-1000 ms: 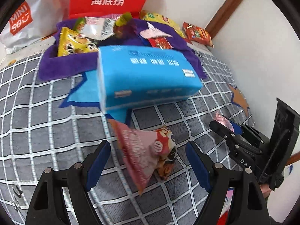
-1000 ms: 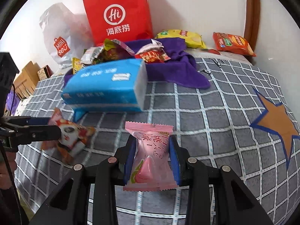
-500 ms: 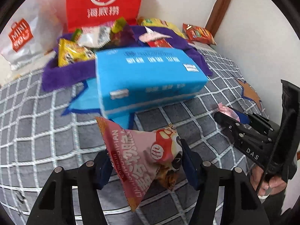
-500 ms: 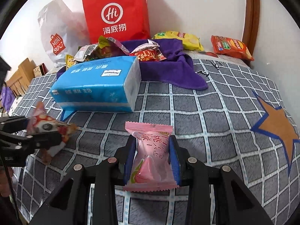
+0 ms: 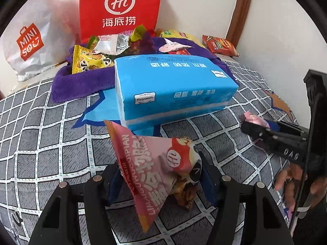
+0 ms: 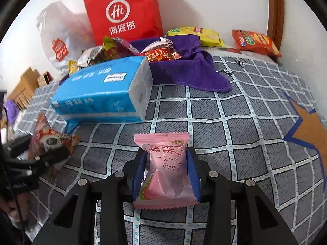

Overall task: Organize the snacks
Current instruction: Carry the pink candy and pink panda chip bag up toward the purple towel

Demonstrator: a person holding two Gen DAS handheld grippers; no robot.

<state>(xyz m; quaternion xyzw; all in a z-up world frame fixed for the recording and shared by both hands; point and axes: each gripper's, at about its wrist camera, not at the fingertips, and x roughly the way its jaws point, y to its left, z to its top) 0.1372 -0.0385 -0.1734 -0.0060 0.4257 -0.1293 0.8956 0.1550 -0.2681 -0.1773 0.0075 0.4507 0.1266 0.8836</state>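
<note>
The left gripper has closed on the triangular snack pouch and lifted it. The right gripper's jaws have just been opening around the pink candy packet; it could slip onto the checked bedcover.

- the triangular pink snack packet sits tilted between my left gripper's pads, one corner pointing up, clear of the checked cover.
- the flat pink peach candy packet stands upright between my right gripper's pads.
- more snack packets lie heaped on the purple cloth, behind the blue tissue pack.
</note>
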